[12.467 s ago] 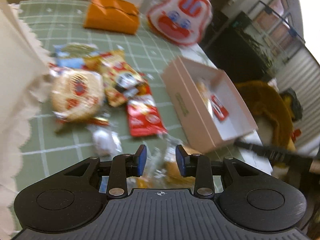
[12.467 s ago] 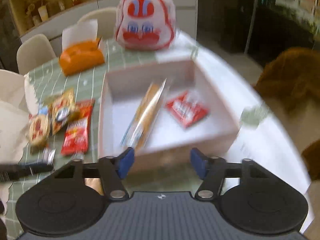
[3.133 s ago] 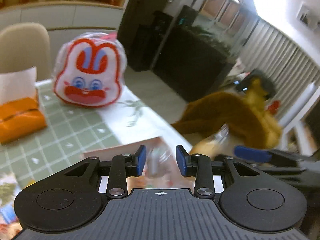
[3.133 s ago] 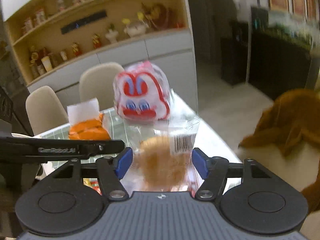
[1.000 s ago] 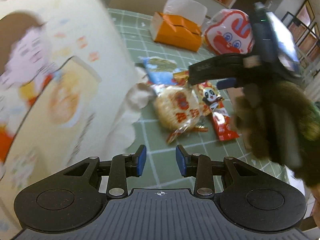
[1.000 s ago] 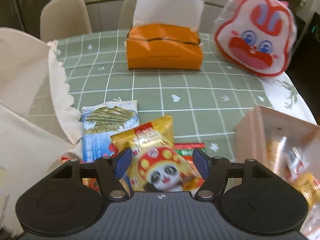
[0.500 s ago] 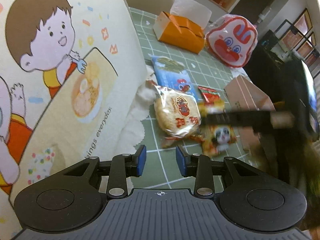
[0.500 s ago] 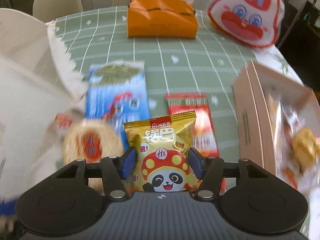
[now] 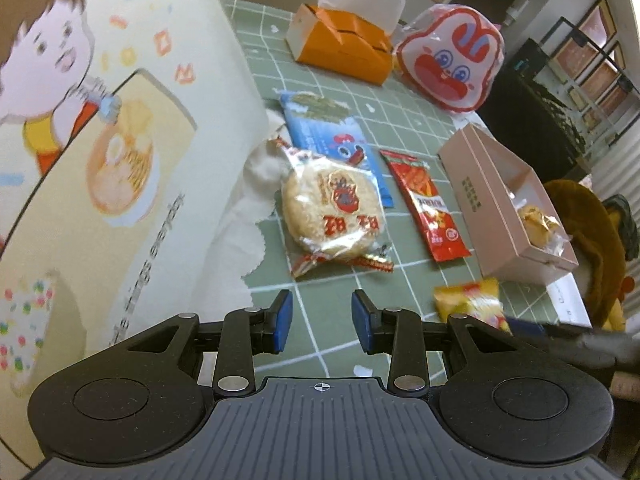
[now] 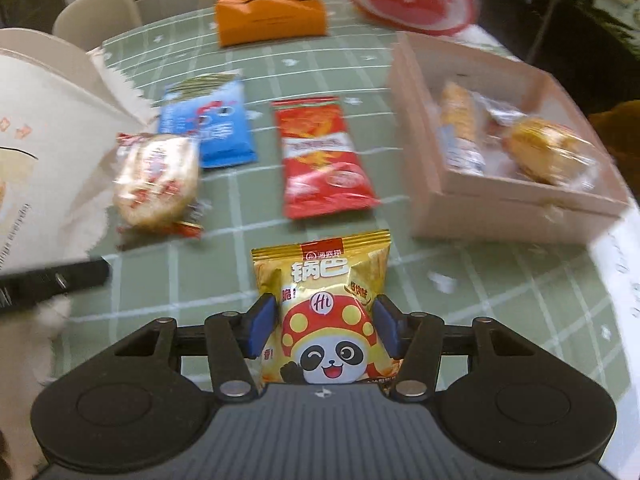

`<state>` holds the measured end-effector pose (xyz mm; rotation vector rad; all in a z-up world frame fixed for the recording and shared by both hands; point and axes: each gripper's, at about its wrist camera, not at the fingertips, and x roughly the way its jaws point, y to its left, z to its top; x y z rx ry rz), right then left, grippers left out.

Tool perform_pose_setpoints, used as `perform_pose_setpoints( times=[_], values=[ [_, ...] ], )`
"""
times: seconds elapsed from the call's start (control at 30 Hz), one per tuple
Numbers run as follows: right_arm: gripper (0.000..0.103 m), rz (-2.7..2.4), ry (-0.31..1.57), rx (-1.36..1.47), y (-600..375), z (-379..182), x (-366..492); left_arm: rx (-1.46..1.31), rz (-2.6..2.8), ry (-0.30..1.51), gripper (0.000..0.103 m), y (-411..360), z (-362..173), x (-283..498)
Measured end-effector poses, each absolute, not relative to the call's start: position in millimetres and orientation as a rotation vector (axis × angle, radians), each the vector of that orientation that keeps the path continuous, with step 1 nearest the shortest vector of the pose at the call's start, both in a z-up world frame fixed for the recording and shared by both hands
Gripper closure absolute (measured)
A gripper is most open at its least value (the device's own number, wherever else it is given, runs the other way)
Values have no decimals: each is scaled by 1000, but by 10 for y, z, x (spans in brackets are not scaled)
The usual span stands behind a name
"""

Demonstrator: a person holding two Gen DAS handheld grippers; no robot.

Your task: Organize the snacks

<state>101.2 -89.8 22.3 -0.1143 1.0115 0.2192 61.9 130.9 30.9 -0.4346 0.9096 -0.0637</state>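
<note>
At the far left, a large cartoon-printed paper bag (image 9: 100, 184) is standing on the green checked tablecloth (image 9: 344, 344), its torn edge lying against the round rice cracker pack (image 9: 334, 208). The left gripper (image 9: 322, 322) is hovering over bare cloth near this pack, its blue pads (image 9: 282, 320) spread and holding nothing, probably free for the next pick. Moving right, a blue seaweed pack (image 10: 210, 128) and a red snack packet (image 10: 322, 160) are lying flat, side by side. The right gripper (image 10: 324, 330) is pinching the yellow panda snack bag (image 10: 328, 312) by its sides, likely to carry it to the pink box (image 10: 496, 204) at the right, which is already holding several wrapped snacks. An orange tissue box (image 10: 270, 12) and a rabbit-face bag (image 9: 450, 62) are standing at the far edge, clear of the path.
</note>
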Motion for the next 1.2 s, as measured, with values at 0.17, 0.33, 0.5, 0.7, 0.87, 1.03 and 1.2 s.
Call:
perform_pose_setpoints(
  times=[0.17,0.33,0.5,0.7,0.87,1.03,1.2],
  values=[
    [35,170,976,-88,-1202,165,917,-377,-26,859,66,1265,462,799],
    [24,153,953,65,-1462,50,888,-362,44,805,66,1281,584,1084],
    [21,152,881,-7,-1395,-25,769,-313,95,818,66,1194,516,1403],
    [15,161,833,-25,-1433,-74,684,-251,124,832,65,1096,374,1600],
    [12,169,833,-27,-1508,-83,663,-212,49,862,66,947,362,1497],
    [5,140,818,-11,-1529,-113,632,-166,-32,874,70,778,311,1203],
    [4,104,790,6,-1518,-143,572,-257,-145,899,70,779,298,953]
  ],
)
